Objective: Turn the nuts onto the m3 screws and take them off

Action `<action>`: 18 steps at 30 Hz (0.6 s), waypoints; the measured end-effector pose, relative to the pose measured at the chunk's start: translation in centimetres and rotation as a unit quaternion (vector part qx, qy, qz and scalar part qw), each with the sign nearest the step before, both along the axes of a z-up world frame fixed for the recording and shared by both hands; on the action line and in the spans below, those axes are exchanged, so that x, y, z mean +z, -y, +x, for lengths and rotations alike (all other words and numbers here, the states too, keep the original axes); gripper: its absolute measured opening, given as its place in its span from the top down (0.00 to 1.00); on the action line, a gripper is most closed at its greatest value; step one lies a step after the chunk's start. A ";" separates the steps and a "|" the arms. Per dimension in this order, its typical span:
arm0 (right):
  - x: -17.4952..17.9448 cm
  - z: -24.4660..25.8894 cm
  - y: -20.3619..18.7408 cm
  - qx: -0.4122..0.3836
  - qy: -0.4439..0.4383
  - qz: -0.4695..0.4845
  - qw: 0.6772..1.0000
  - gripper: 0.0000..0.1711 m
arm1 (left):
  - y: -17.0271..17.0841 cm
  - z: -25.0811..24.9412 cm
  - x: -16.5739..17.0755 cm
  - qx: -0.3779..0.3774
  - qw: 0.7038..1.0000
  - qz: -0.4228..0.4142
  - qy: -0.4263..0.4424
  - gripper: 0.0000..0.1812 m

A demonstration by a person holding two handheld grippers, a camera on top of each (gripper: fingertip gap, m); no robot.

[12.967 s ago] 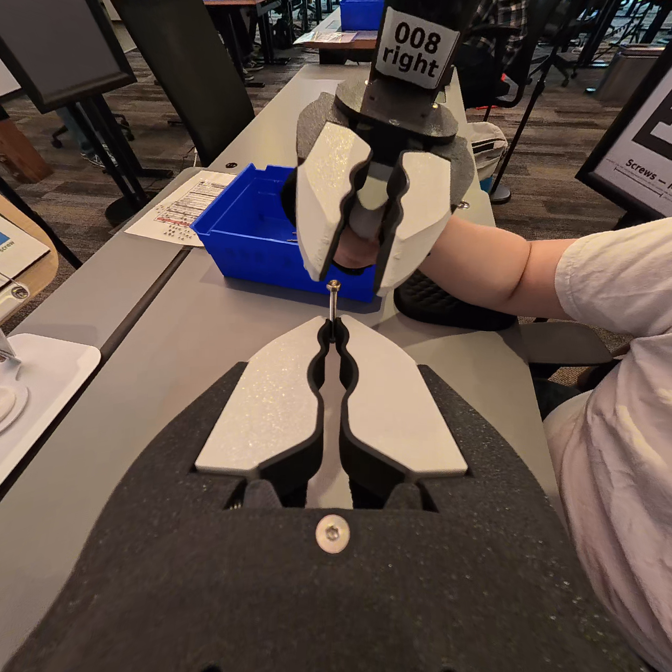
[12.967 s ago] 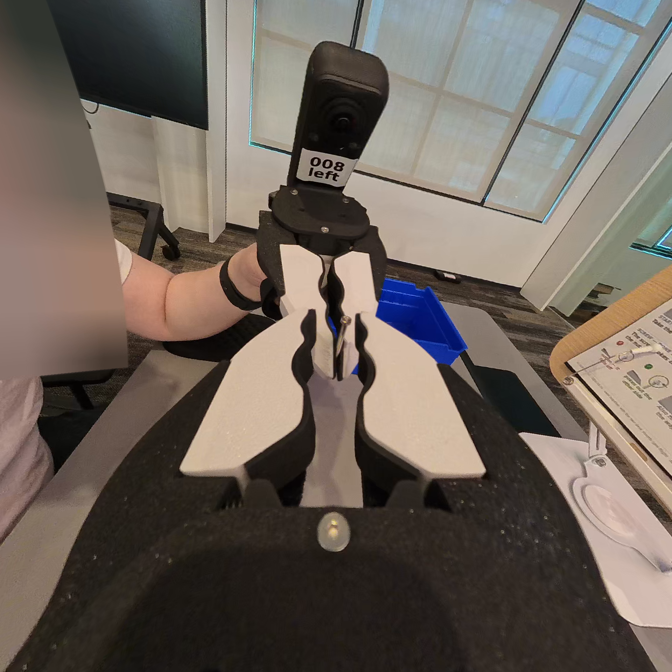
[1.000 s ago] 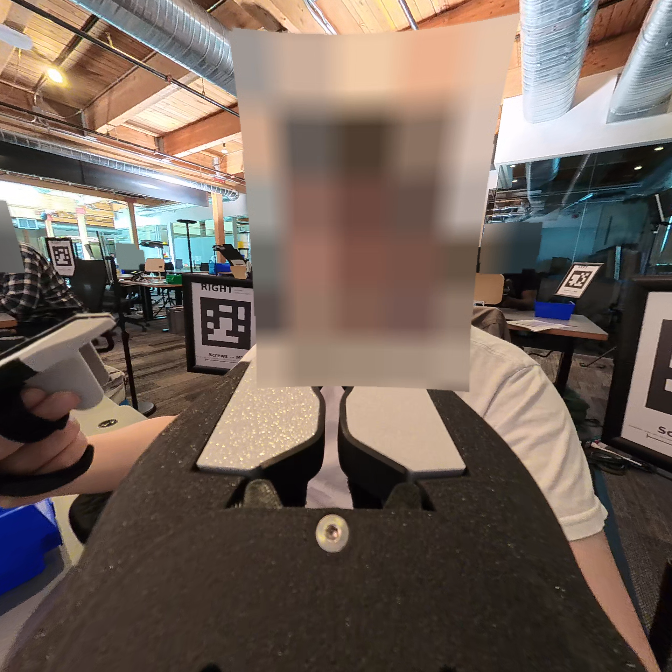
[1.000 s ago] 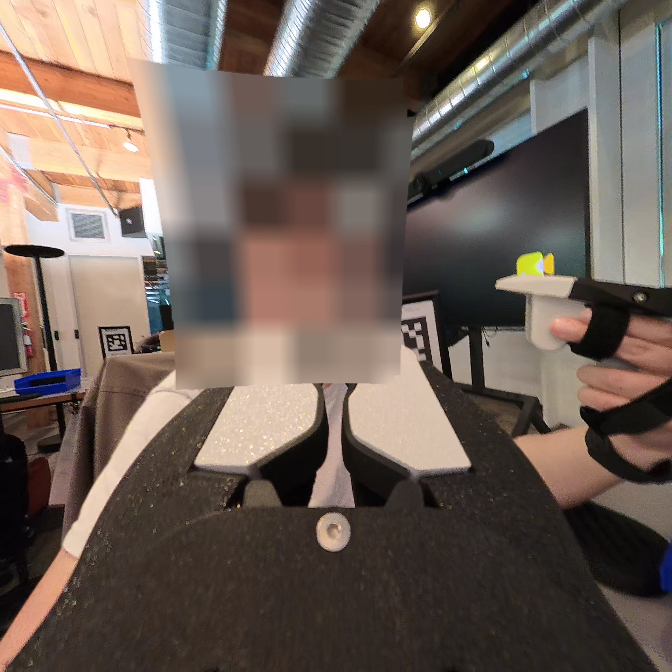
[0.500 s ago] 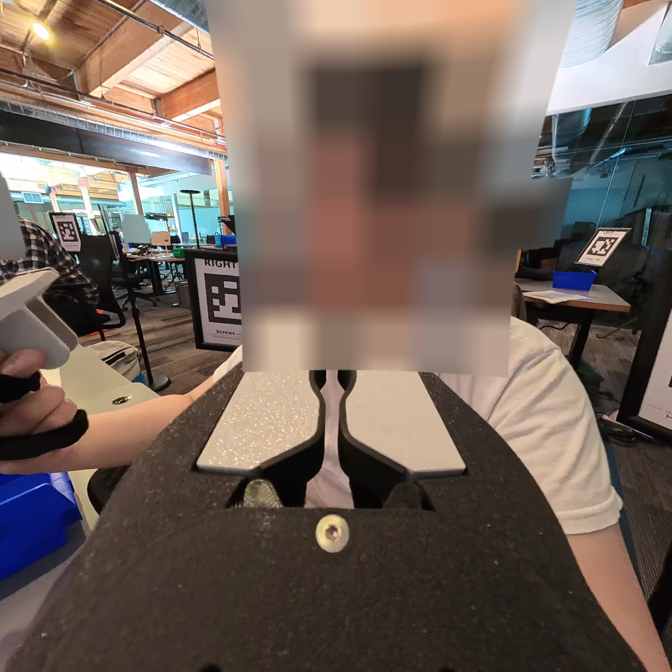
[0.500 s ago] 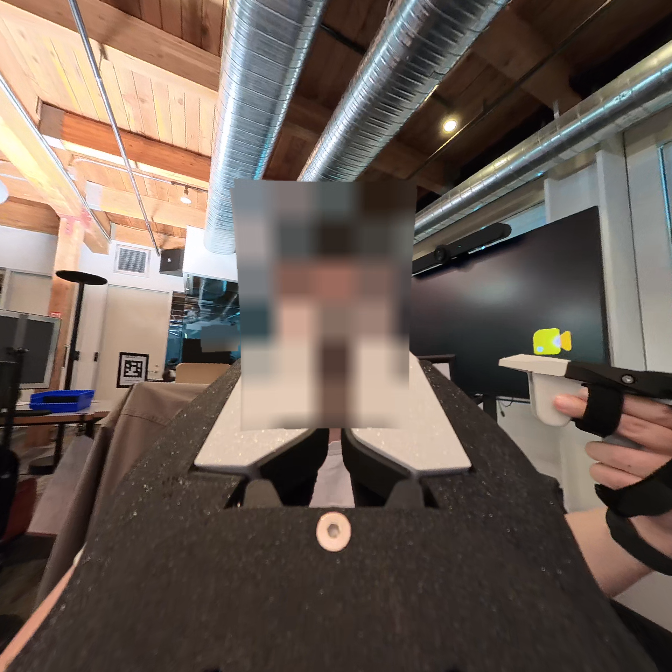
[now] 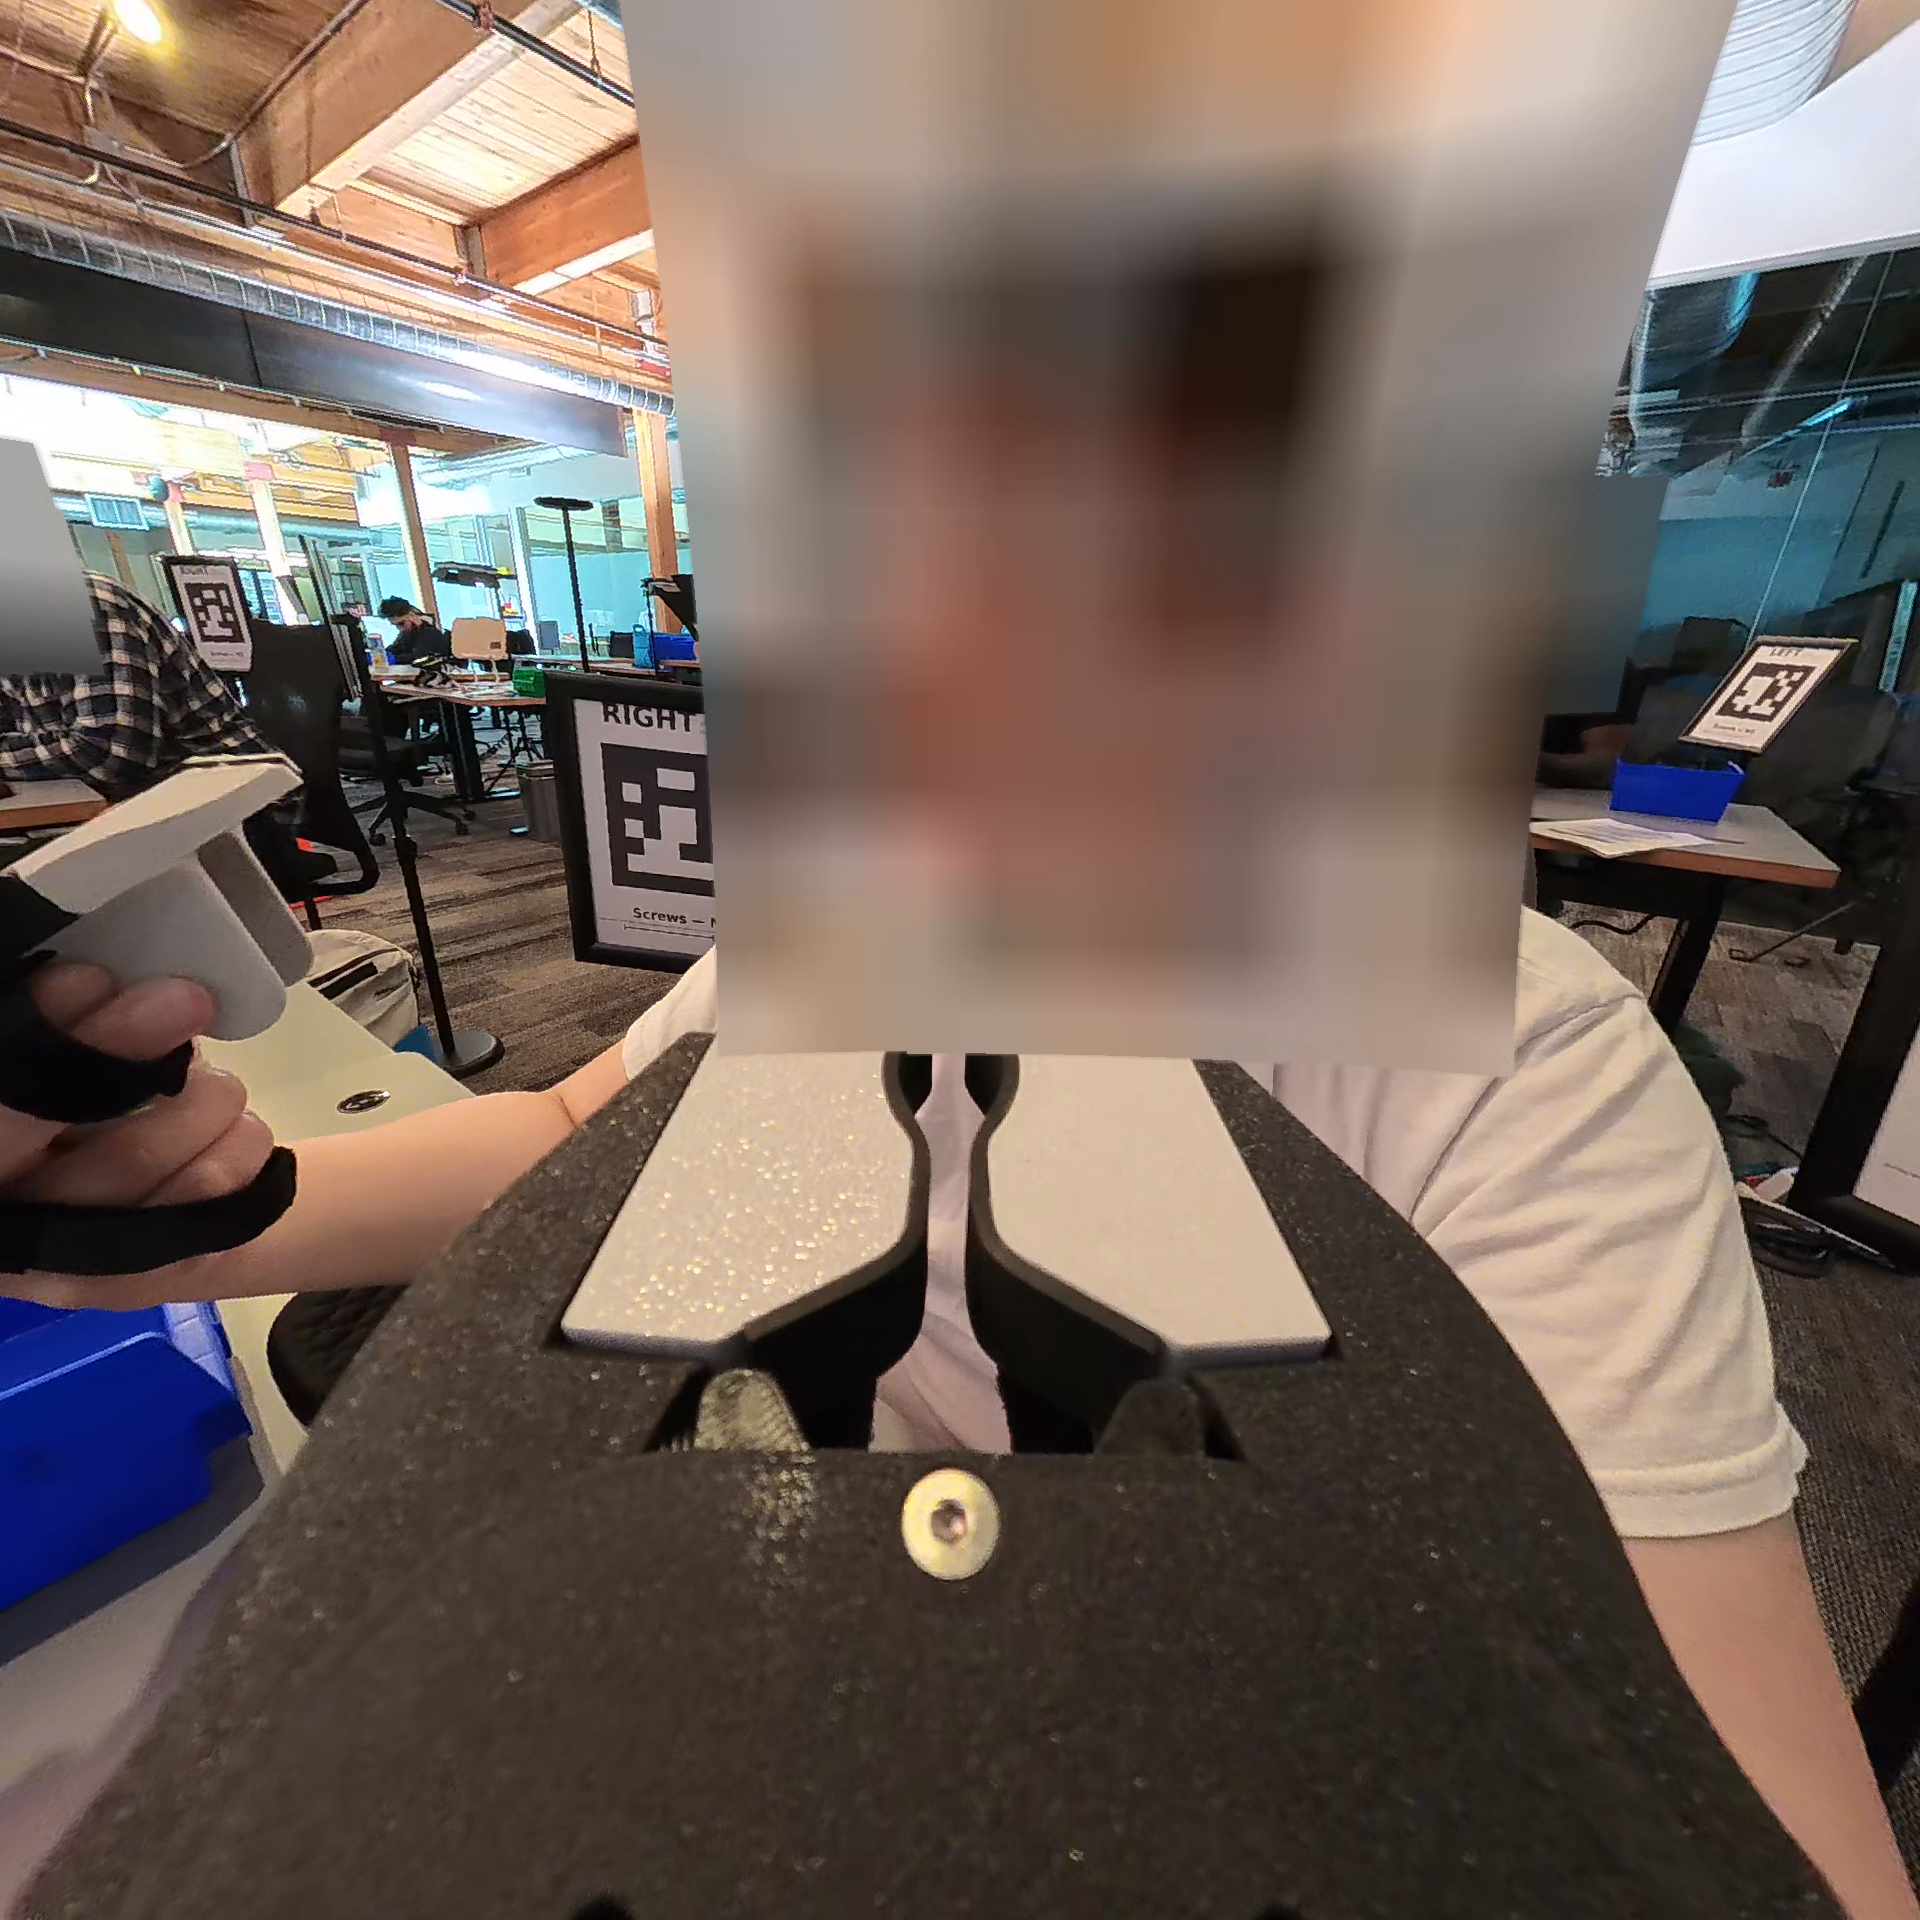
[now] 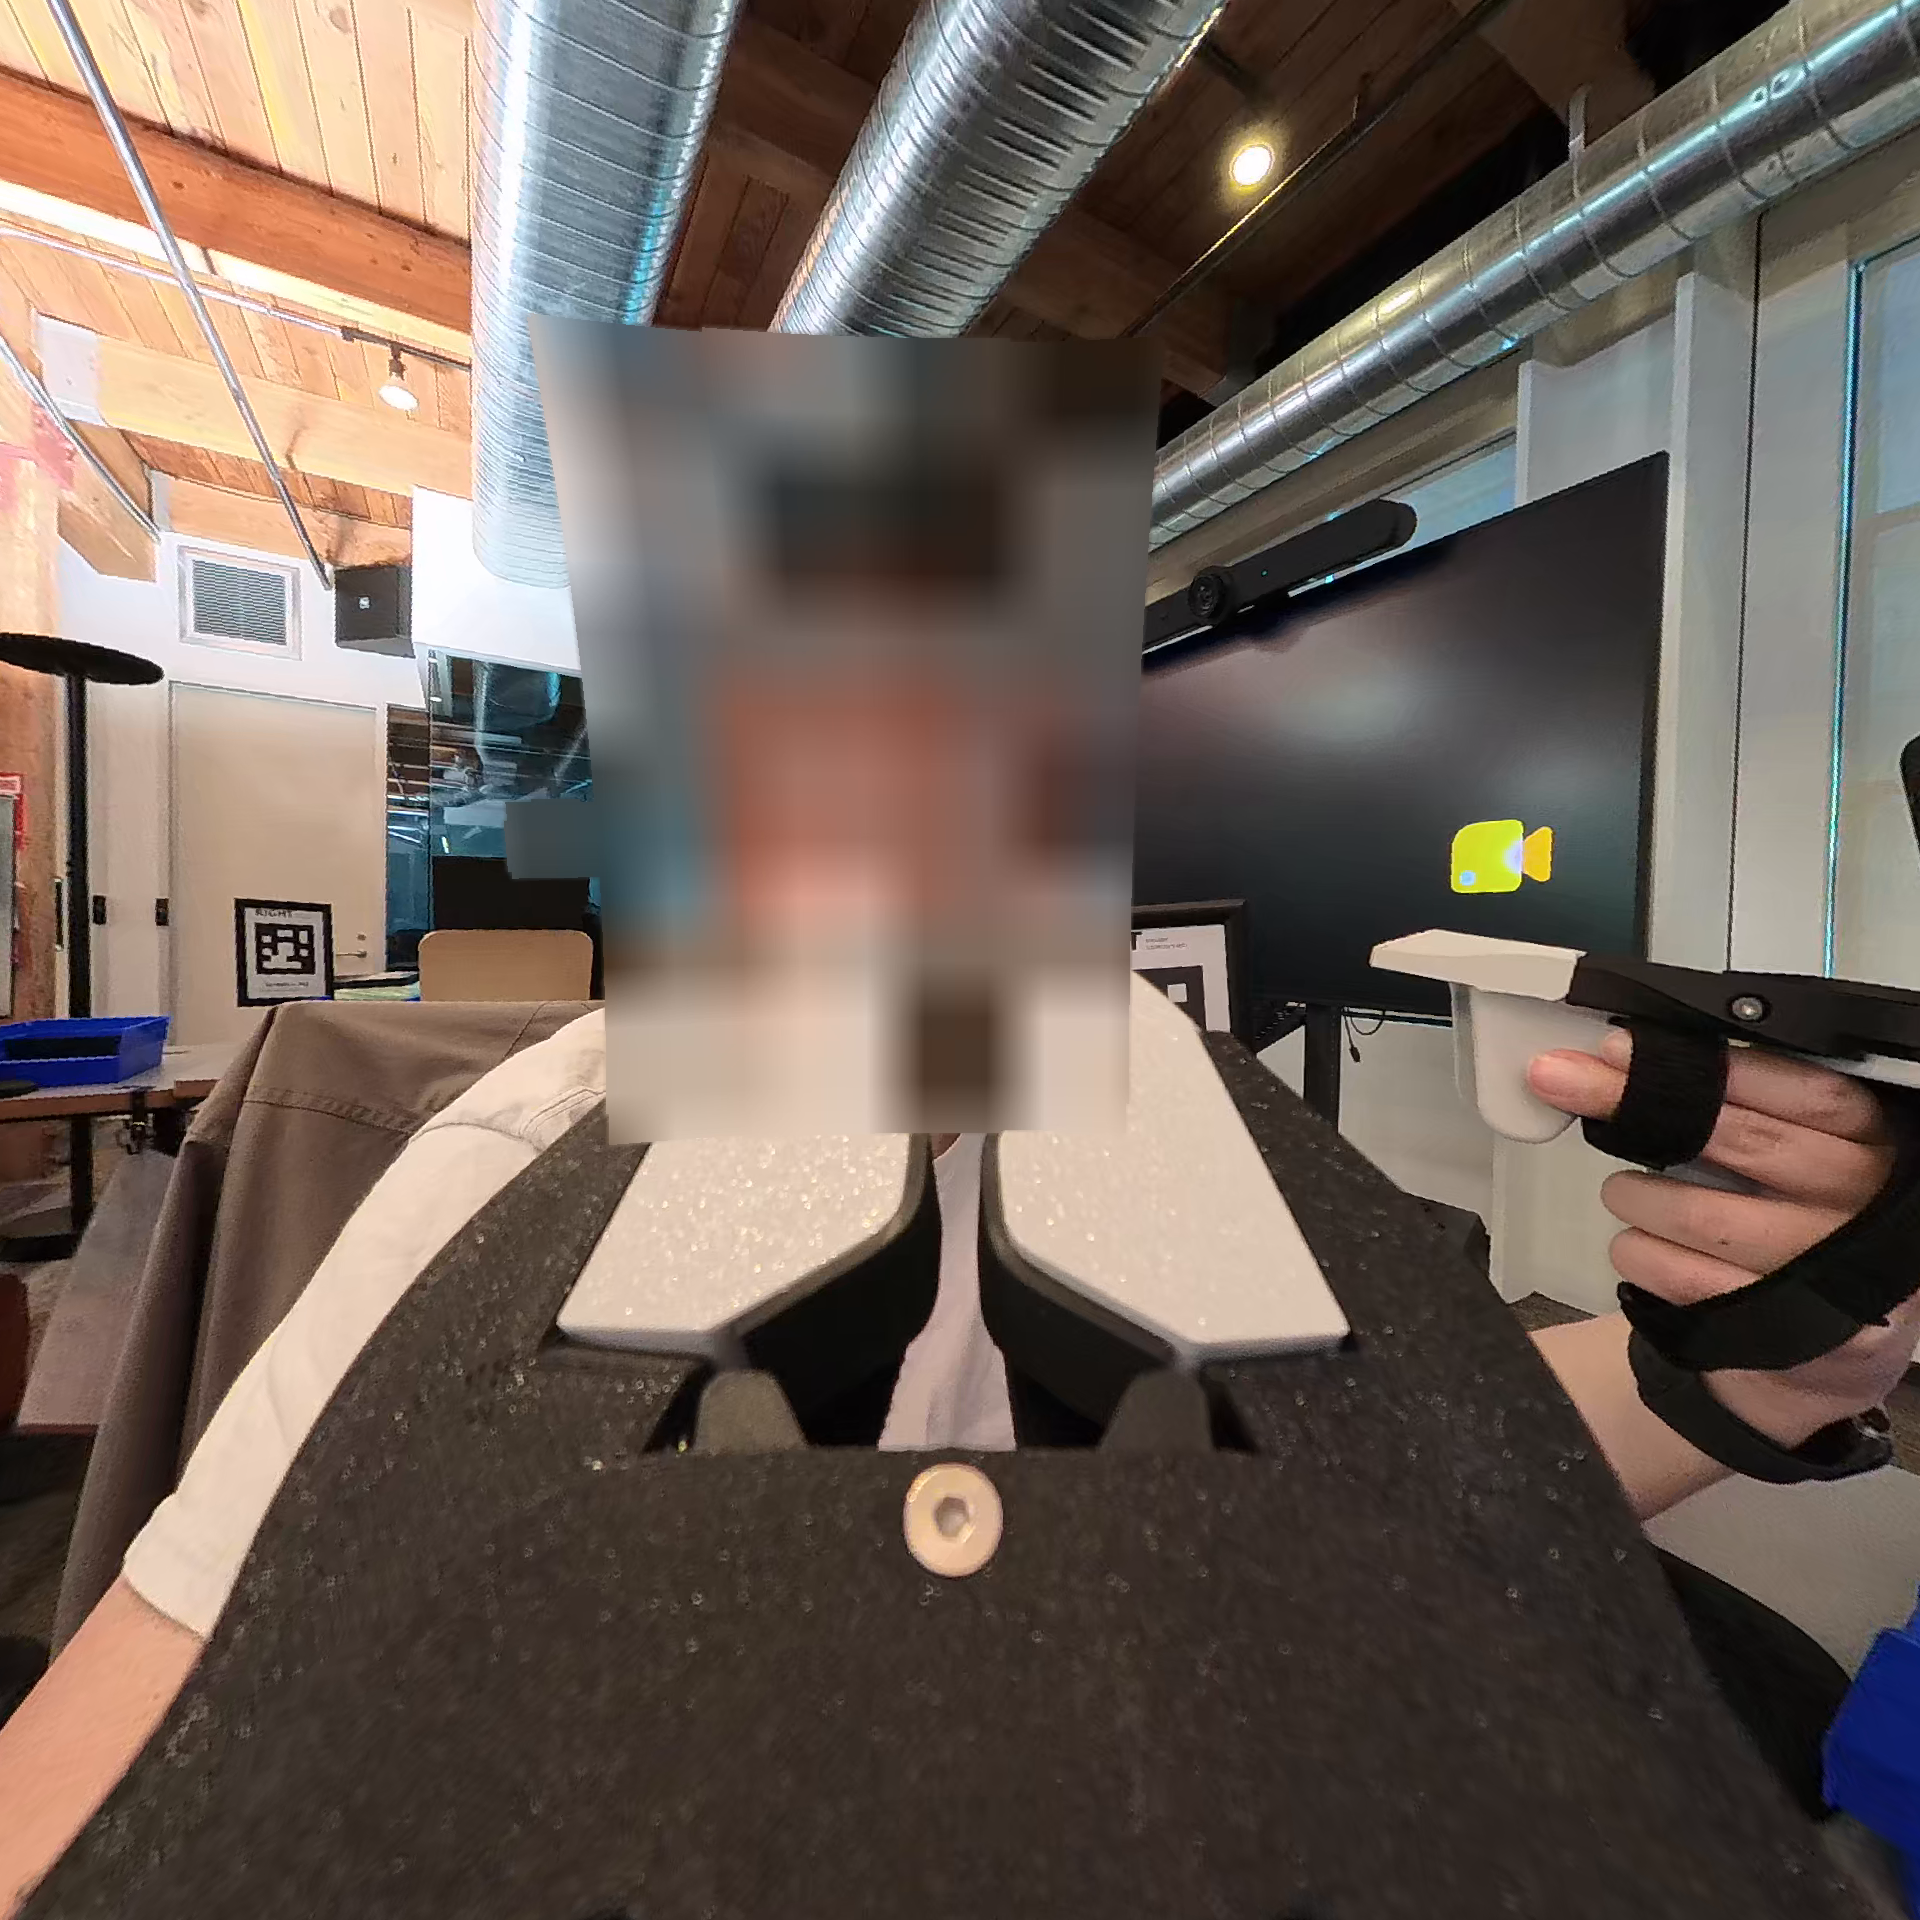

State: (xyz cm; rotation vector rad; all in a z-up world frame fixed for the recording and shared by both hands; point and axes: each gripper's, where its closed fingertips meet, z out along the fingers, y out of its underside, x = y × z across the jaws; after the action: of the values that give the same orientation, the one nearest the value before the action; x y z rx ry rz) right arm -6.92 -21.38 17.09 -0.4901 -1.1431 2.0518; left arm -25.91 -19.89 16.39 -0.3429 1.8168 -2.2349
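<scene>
No M3 screw or nut can be made out in either view. The spot where each tool's fingertips would meet is covered by a blurred patch, so whether anything is pinched there cannot be told.

In the left wrist view, the left tool (image 7: 940,1081), with grey-white flat fingers (image 7: 769,1195) in a black foam-textured body, points up at the person's chest. Only a narrow slit shows between the two fingers along their visible length. Whether the tips are together, apart or clamped on something cannot be told. The right tool (image 8: 956,1153) looks much the same in the right wrist view: a narrow slit, tips hidden, state unclear.

Only the left wrist view shows the right hand (image 7: 114,1122). It sits at the left edge of the frame, wrapped in black straps, with fingers curled round the white end of the right tool's handle and the forearm reaching in towards centre. Below it, in the lower left, lie a blue plastic bin (image 7: 94,1434) and a strip of pale worktop (image 7: 312,1049). A framed black-and-white marker board (image 7: 644,821) stands behind.

Only the right wrist view shows the left hand (image 8: 1745,1195). It is at the right edge, also strapped, gripping the white and black handle of the left tool, which is level and points to frame left. Behind it is a large dark wall screen (image 8: 1403,727), and silver ribbed ceiling ducts (image 8: 592,208) run across the top.

Both views share the person's white T-shirt (image 7: 1558,1195), filling the middle behind the fingers.
</scene>
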 end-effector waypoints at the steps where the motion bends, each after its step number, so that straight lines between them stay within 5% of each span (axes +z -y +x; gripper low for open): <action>1: 0.0 -0.1 0.0 -0.003 0.000 0.001 1.000 1.00 | 0.0 0.0 0.0 0.000 1.000 0.001 -0.001 1.00; 14: -0.9 -1.3 0.5 -0.052 0.013 0.051 0.997 1.00 | 0.2 0.3 -0.3 0.008 1.000 0.009 -0.006 1.00; 18: -1.1 -1.5 0.7 -0.050 0.022 0.052 0.997 0.91 | 0.2 0.5 -0.4 0.012 1.000 0.012 -0.009 1.00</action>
State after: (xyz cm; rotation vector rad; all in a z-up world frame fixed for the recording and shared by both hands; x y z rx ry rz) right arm -8.43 -22.06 15.98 -0.5327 -1.2197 1.8953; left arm -25.46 -20.07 16.01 -0.3784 1.8378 -2.1986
